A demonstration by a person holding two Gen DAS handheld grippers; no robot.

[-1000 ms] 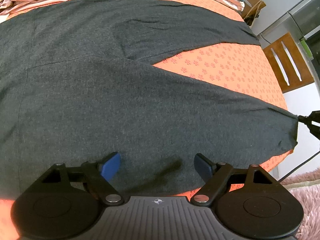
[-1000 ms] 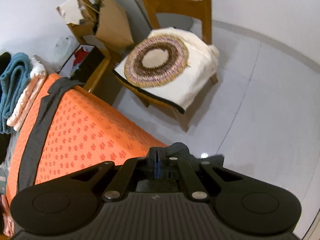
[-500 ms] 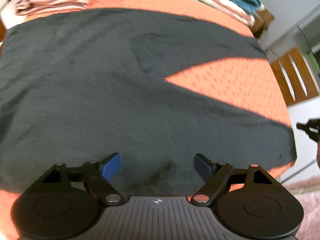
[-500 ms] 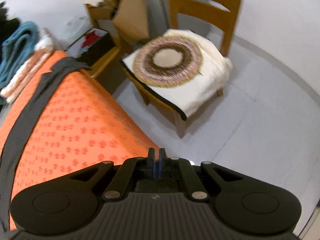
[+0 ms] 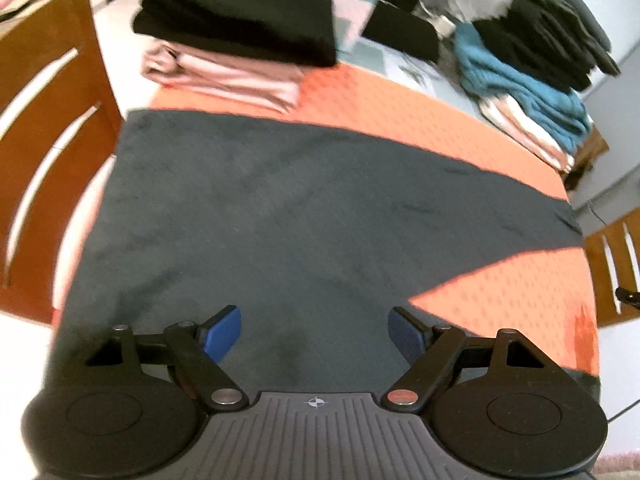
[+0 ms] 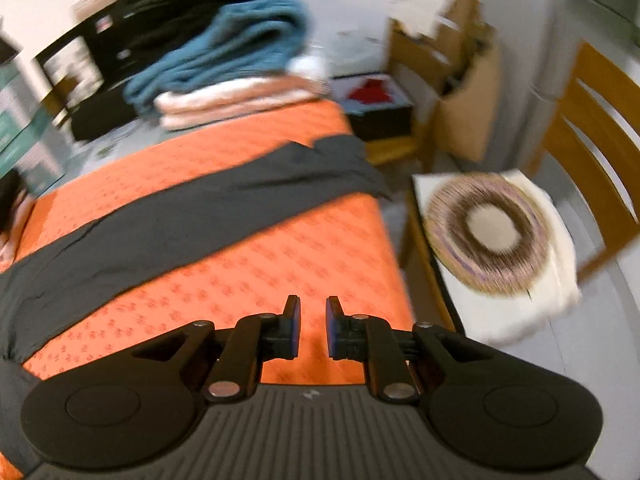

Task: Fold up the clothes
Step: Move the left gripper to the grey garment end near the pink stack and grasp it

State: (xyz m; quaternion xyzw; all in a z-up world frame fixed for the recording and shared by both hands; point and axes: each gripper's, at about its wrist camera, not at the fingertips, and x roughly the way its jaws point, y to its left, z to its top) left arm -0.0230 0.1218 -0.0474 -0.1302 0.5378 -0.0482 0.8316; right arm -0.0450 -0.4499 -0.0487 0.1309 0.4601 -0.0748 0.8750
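Trousers (image 5: 280, 216) lie spread flat, legs splayed, on the orange cloth (image 6: 280, 256). Left gripper (image 5: 314, 334) wide, right gripper (image 6: 313, 330) narrowly parted, both empty; folding likely needs 1 leg gripped.

Both views are evenly lit, smeared by motion blur, and fisheye-bent at the edges.

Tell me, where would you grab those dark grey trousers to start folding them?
Probably the far leg's hem, which hangs over the orange table's end beside the chair. That free edge gives fingers something to pinch; elsewhere the dark grey trousers lie flat. Come from the table's end with the open right gripper.
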